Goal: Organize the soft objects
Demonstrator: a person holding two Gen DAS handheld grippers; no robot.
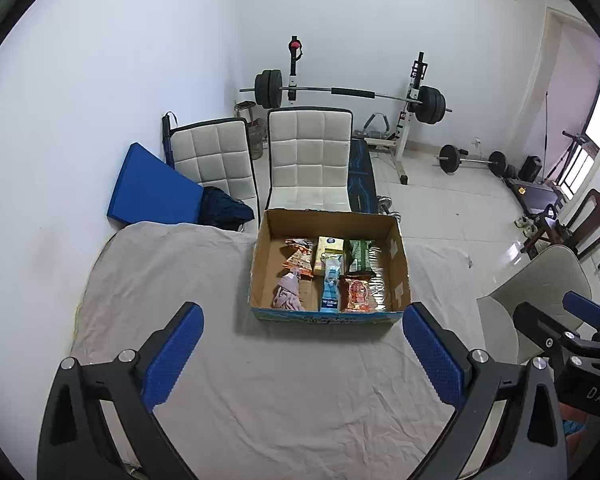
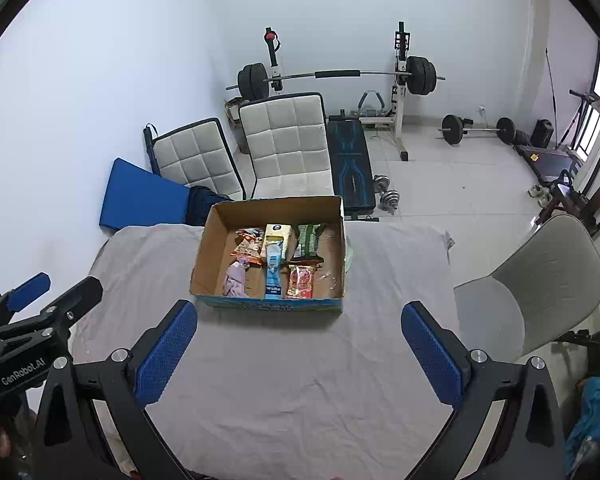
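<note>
A cardboard box (image 1: pixel 398 264) (image 2: pixel 208 248) stands at the table's far middle. It holds a pinkish-purple cloth (image 1: pixel 288 294) (image 2: pixel 234 282), an orange snack bag (image 1: pixel 299 258) (image 2: pixel 247 250), a yellow pack (image 1: pixel 329 254) (image 2: pixel 279 240), a blue pack (image 1: pixel 330 286) (image 2: pixel 273 276), a green bag (image 1: pixel 358 256) (image 2: pixel 308 240) and a red bag (image 1: pixel 356 295) (image 2: pixel 300 282). My left gripper (image 1: pixel 302 356) is open and empty, well short of the box. My right gripper (image 2: pixel 299 354) is open and empty too; it shows at the right edge of the left wrist view (image 1: pixel 580 320).
A grey cloth (image 1: pixel 280 392) (image 2: pixel 300 380) covers the table. Two white padded chairs (image 1: pixel 308 160) (image 2: pixel 288 148) stand behind it. A blue mat (image 1: pixel 148 188) leans on the wall. A grey chair (image 2: pixel 532 292) is at the right. Barbells (image 2: pixel 340 76) are at the back.
</note>
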